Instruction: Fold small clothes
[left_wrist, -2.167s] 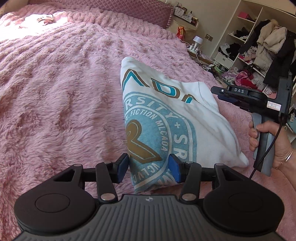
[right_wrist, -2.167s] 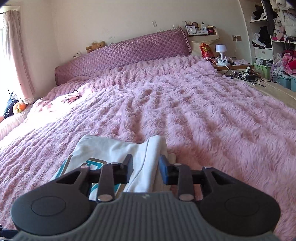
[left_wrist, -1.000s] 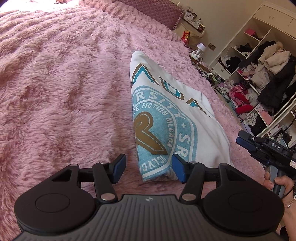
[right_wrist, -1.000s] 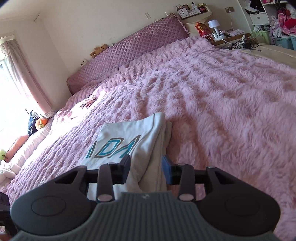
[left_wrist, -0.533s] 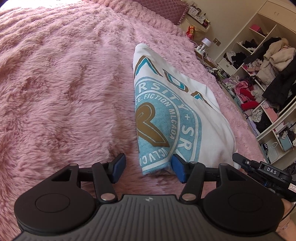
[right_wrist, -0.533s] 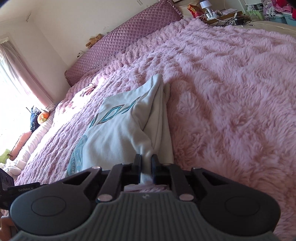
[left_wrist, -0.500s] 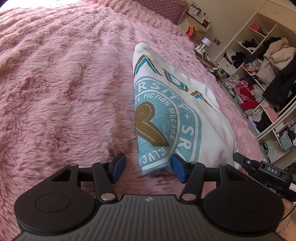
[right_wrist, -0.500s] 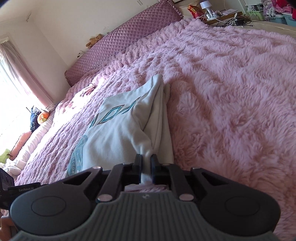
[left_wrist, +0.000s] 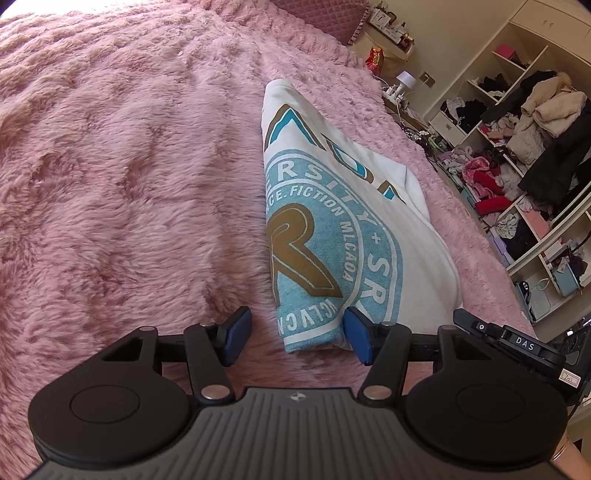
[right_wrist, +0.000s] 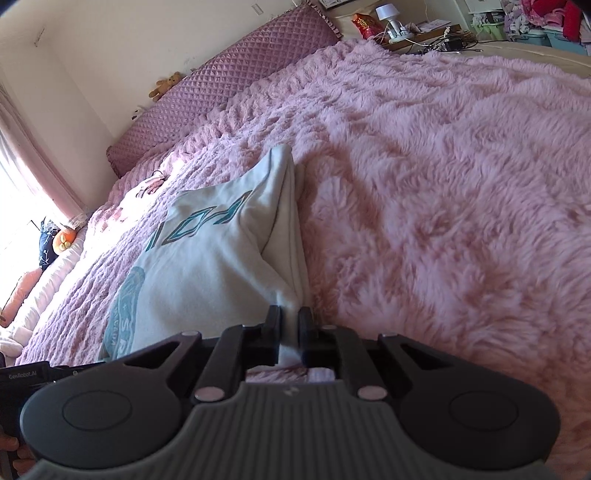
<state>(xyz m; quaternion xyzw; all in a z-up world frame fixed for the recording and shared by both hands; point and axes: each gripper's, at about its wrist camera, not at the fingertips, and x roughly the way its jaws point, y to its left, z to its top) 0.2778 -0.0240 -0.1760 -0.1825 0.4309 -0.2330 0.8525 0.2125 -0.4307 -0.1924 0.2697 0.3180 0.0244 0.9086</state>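
**A:** On the bed, what've you got?

**B:** Folded white sweatshirt (left_wrist: 373, 206) lying on the pink fluffy blanket (left_wrist: 122, 177), print side up: a round blue badge with a brown R. It runs lengthwise away from me toward the quilted purple headboard (right_wrist: 225, 96).

**A:** Left side?

**B:** My left gripper (left_wrist: 295, 336) is spread wide, blue pads apart. The sweatshirt's near left corner sits between them, closer to the right-hand pad. Can't tell if that pad touches the cloth. No pinch on it.

**A:** Right side?

**B:** My right gripper (right_wrist: 289, 328) is nearly pressed together, pinching the near right corner of the sweatshirt. The jaws have just eased open a touch, with cloth between them, pads on it. A strip of white fabric comes up between the black fingers (right_wrist: 271, 328), and a ridge in the cloth rises from that corner.

**A:** Can each see the other?

**B:** Partly. The left view catches the right unit's black body with its DAS label at lower right, just past the garment's edge. The right view shows only a dark piece of the left unit at the lower left edge.

**A:** Surroundings?

**B:** Open shelves (left_wrist: 517, 147) stuffed with clothes off the bed's right side. A small white lamp (right_wrist: 386, 14) on the bedside ledge, a teddy bear (right_wrist: 166, 85) on top of the headboard.
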